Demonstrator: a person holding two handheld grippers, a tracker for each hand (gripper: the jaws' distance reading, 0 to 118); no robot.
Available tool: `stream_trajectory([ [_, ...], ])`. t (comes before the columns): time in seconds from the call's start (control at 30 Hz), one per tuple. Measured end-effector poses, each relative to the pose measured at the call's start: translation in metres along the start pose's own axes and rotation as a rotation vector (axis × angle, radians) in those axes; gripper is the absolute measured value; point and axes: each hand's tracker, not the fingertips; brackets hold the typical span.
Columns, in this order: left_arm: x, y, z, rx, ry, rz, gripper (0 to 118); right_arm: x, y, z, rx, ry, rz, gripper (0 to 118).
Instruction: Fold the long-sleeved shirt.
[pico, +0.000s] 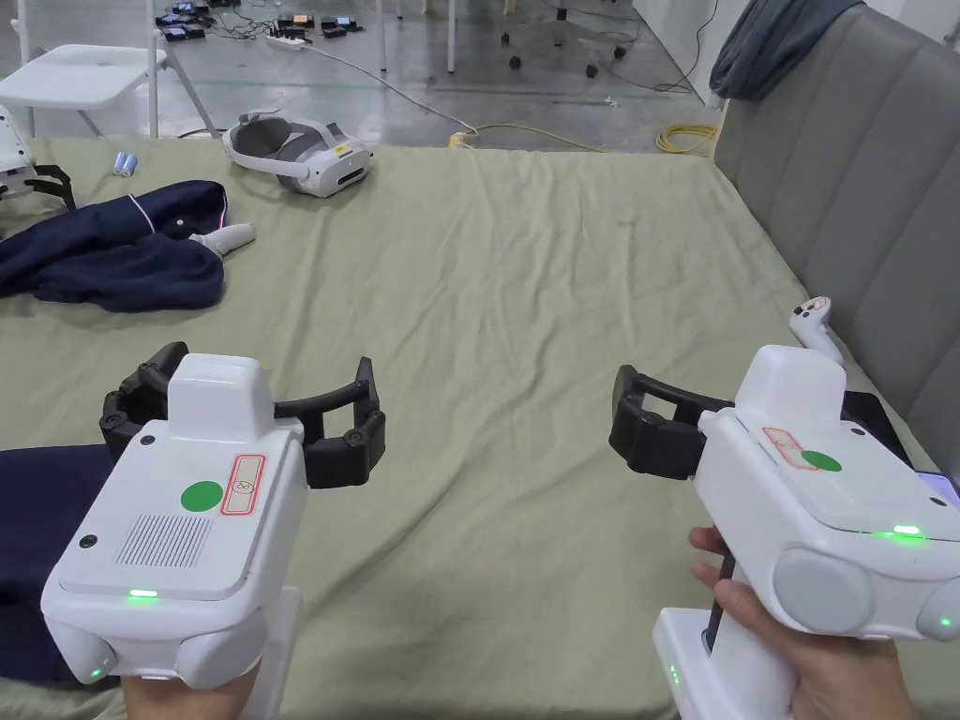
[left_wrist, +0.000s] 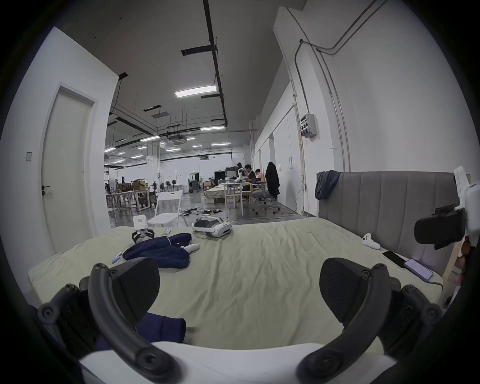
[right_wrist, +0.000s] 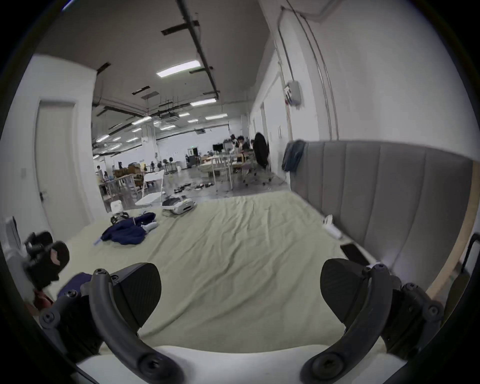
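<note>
I hold the left gripper (pico: 242, 412) above the near left part of the bed (pico: 525, 309), which is covered in a wrinkled pale green sheet. Its jaws are spread wide with nothing between them; in the left gripper view only bare sheet lies in the gap. I hold the right gripper (pico: 656, 422) above the near right part of the bed, close to the grey padded headboard (pico: 872, 187). Its jaws are also spread apart and hold nothing. The two grippers are well apart, at about the same height.

Two pieces of dark blue cloth lie on the sheet. One is a crumpled dark blue garment (pico: 112, 248) at the far left, with a white controller (pico: 225, 238) touching its right edge. The other is a flat dark blue cloth (pico: 37, 544) at the near left edge, just below and beside the left gripper; its corner shows under the left jaw in the left gripper view (left_wrist: 166, 330). I cannot tell which of the two is the long-sleeved shirt.

A white headset (pico: 298, 153) rests at the far edge of the bed. A second white controller (pico: 814, 323) lies against the headboard, near the right gripper. A grey-blue cloth (pico: 769, 42) hangs over the headboard's far end.
</note>
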Motion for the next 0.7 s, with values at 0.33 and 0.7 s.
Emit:
stream_trajectory([
  [0.33, -0.003, 0.002, -0.003, 0.002, 0.009, 0.011, 111, -0.009, 0.017, 0.005, -0.037, -0.098, 0.017, 118],
  [0.7, 0.003, 0.005, 0.000, 0.001, -0.006, -0.003, 111, -0.005, 0.017, 0.009, -0.045, -0.118, -0.017, 118],
])
